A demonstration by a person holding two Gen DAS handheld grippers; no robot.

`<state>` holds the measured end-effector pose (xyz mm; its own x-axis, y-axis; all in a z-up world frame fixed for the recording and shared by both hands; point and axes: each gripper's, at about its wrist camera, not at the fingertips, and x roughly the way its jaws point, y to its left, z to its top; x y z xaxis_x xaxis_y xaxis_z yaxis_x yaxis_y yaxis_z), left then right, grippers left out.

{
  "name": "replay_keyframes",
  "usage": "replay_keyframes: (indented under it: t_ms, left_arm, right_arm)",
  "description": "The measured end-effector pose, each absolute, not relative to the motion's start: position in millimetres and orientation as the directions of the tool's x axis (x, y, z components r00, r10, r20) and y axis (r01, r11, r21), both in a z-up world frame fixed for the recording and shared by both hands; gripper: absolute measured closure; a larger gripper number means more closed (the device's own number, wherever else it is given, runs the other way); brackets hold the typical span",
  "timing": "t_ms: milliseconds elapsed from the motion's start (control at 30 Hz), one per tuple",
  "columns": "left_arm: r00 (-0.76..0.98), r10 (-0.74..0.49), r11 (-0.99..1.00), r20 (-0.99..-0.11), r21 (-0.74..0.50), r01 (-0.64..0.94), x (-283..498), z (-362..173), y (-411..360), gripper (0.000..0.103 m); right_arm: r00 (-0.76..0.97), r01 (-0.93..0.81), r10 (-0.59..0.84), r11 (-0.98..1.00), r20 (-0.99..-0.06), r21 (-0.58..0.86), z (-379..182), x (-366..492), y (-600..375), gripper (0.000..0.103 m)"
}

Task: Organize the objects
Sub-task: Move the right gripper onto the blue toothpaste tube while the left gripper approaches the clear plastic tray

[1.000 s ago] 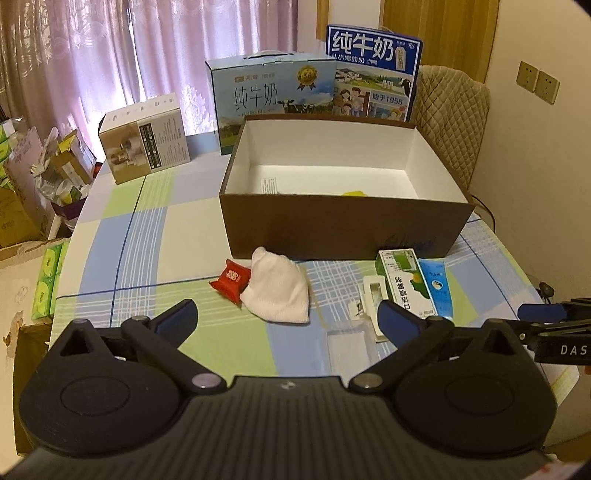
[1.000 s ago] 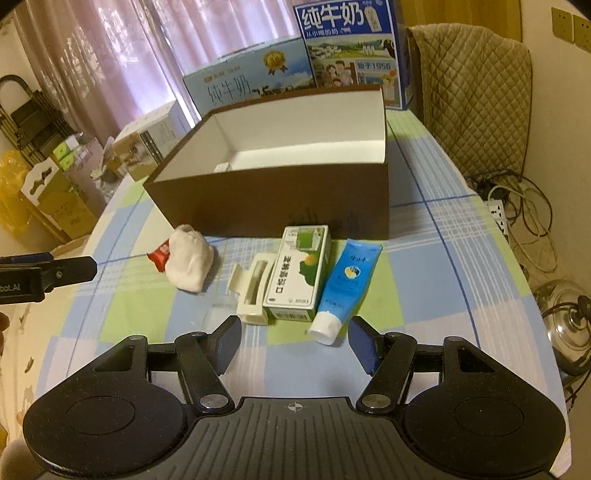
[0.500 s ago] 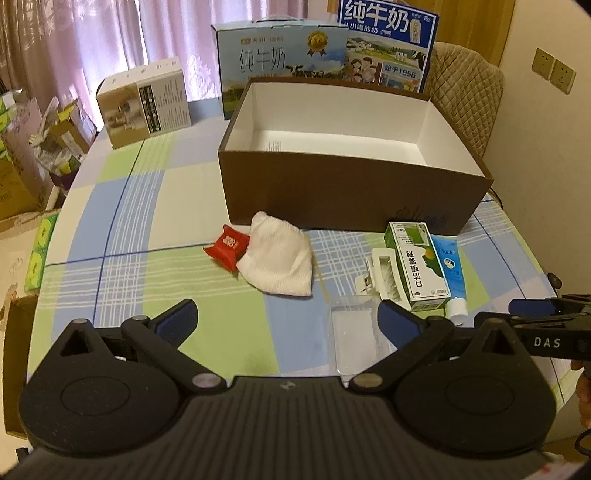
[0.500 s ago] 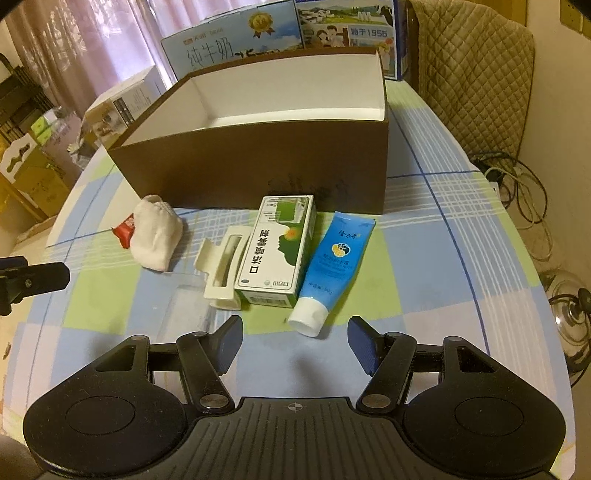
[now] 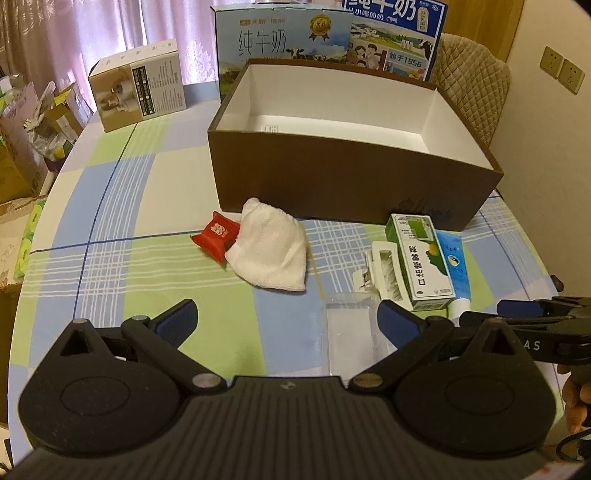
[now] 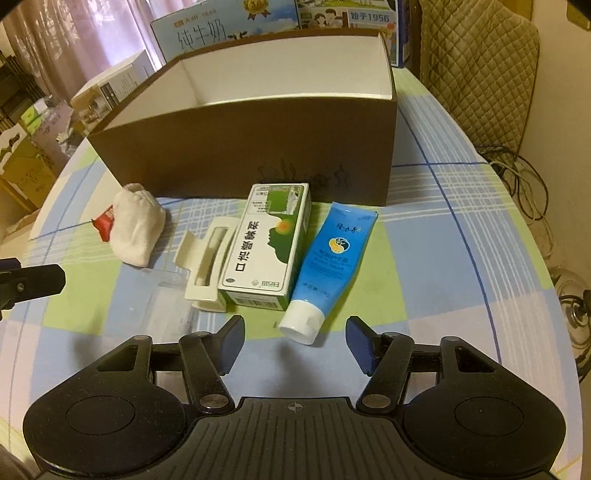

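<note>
Right gripper (image 6: 294,345) jaws, just narrowed, stood part-open and empty above the worktop (image 6: 443,258). The blue tube (image 6: 328,264) lay directly ahead, cap nearest, long axis running far-right toward the brown box (image 6: 258,140). Left gripper (image 5: 286,319) stood wide, empty, farther left.

Black grippers (image 6: 295,341), blue-padded jaws

White cloth (image 5: 271,254) touches red packet (image 5: 216,235) before brown box (image 5: 351,184).

We see a home dining room, pink curtains (image 5: 110,26), quilted chair (image 5: 476,92), checked-cloth bench (image 5: 122,206), milk cartons (image 5: 273,44), wall sockets (image 5: 561,72).
</note>
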<state>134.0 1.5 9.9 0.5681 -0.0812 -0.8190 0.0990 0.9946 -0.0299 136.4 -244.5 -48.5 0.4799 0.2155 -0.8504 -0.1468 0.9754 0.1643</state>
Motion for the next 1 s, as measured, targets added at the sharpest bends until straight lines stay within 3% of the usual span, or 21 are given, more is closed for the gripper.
replay_keyframes:
  t_ms: [300,367,1000]
  left_arm:
    - [0.551,-0.072,0.995,-0.831,-0.026,0.091,138,-7,0,0.001]
    - [0.546,-0.08,0.995,-0.834,-0.032,0.098,138,-11,-1,0.001]
    - [0.442,-0.158,0.973,-0.883,-0.062,0.224,148,-64,-44,0.008]
  right_arm:
    - [0.467,-0.153,0.2,0.978,-0.862,0.144,-67,148,-241,0.063]
    - [0.462,-0.155,0.201,0.977,-0.864,0.144,-70,148,-242,0.074]
    - [0.463,-0.087,0.187,0.982,-0.866,0.166,-65,96,-303,0.077]
